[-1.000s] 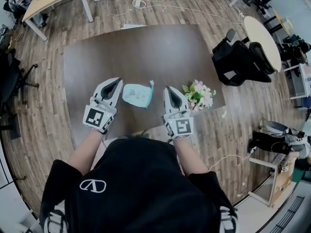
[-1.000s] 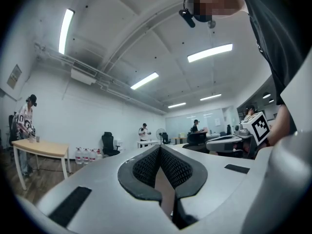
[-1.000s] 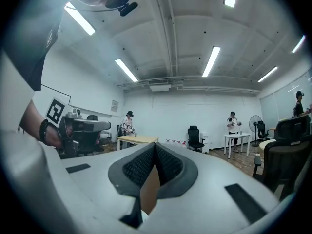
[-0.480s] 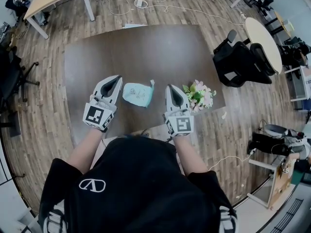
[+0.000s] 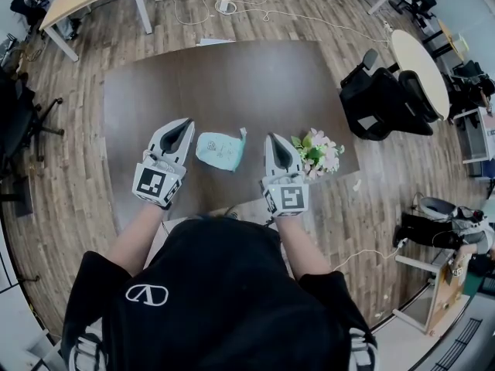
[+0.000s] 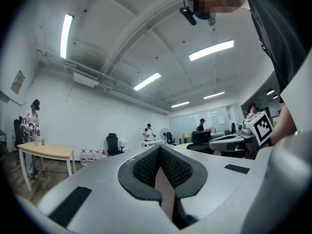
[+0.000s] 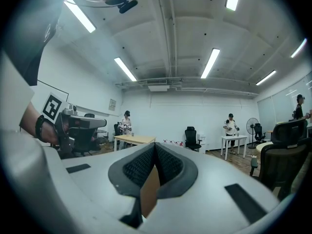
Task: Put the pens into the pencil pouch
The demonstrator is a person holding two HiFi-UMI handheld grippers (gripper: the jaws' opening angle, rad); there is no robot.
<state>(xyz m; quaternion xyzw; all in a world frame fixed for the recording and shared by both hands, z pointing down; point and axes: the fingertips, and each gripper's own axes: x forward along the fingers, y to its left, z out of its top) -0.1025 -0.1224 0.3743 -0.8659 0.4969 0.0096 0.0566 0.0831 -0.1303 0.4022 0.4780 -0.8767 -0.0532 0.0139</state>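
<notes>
Head view considered, the left tool (image 5: pixel 180 127) and the right tool (image 5: pixel 276 141), both pressed together on nothing, should be spread before a pen is sought (none can be made out, possibly hidden), the pencil pouch (image 5: pixel 219 150) being found mid-frame on the counter (image 5: pixel 232 83), between the tools, just beside each.

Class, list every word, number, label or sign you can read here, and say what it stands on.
No readable words or numbers.
Black shirt: white emblem, no letters.
Left claw, right claw: square coded markers on their cubes, no text.
Pencil pouch: print too small to read.
Wall poster: too blurred to read.
</notes>
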